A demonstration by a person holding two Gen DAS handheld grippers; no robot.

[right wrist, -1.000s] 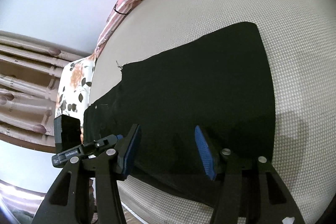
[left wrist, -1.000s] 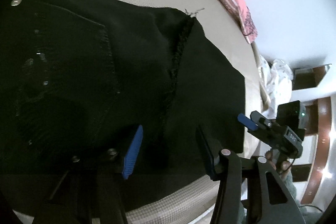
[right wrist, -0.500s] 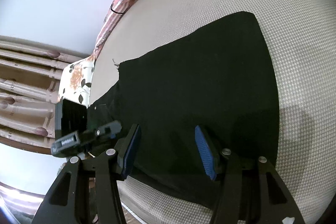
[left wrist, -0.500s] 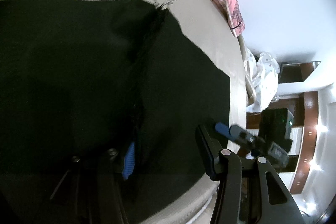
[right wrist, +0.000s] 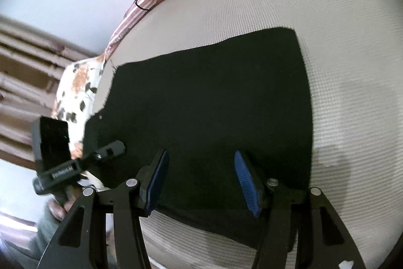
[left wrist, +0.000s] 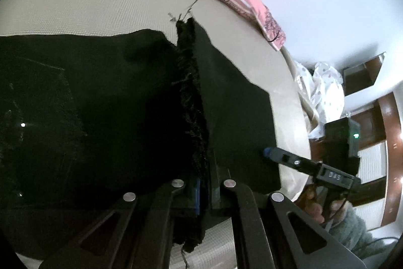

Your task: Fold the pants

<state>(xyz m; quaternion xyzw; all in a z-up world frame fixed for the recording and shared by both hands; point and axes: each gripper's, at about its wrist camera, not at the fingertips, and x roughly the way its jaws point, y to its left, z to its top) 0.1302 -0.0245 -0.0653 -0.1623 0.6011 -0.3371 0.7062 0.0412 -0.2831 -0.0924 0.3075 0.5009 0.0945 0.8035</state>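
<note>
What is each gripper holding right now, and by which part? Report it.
The left gripper is shut on the black pants, pinching their near edge by the frayed seam. The right gripper is open over the pants, holding nothing.

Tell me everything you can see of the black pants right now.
The black pants lie spread on the beige woven mattress, dark heavy cloth with a frayed, thready edge. The left gripper is shut on the near edge, raising a ridge. The right gripper stands open over the near hem, its fingers not pressing the cloth.
</note>
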